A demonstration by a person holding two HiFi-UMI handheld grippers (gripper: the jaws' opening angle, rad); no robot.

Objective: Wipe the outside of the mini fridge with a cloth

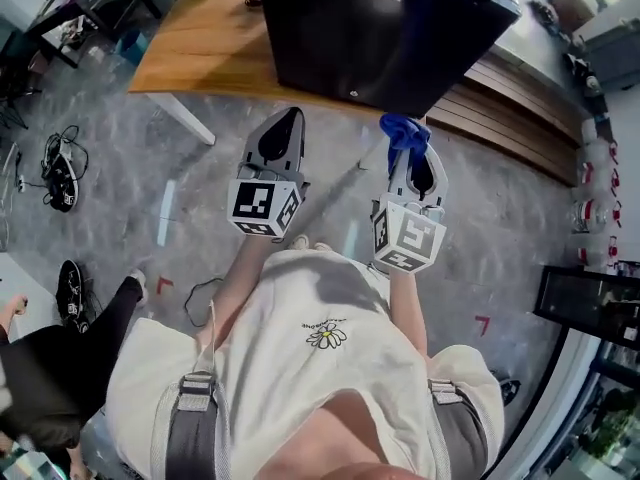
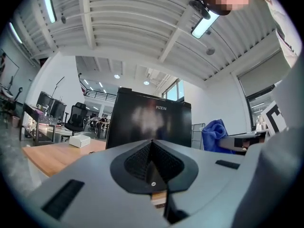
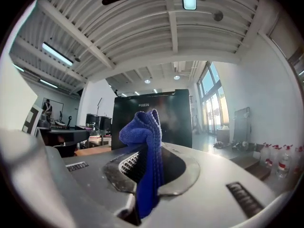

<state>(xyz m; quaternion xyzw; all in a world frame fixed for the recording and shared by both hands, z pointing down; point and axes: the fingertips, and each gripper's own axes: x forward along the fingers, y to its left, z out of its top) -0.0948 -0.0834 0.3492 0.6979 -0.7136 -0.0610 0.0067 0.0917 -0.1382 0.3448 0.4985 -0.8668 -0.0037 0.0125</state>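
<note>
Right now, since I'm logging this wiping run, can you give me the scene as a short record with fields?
Fridge: black mini fridge, standing on the wooden table, front facing both grippers
Cloth: blue cloth, bunched, sticking up past the fingers that clamp it
Right gripper: right gripper shut on the cloth
Left gripper: left gripper with fingers together, nothing between them
Contact: cloth held short of the mini fridge, not touching it
Wiping: not yet begun, judging by that gap

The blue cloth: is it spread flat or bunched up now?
Bunched up. The cloth stands in a folded ridge, pinched between the jaws of the right gripper.
</note>
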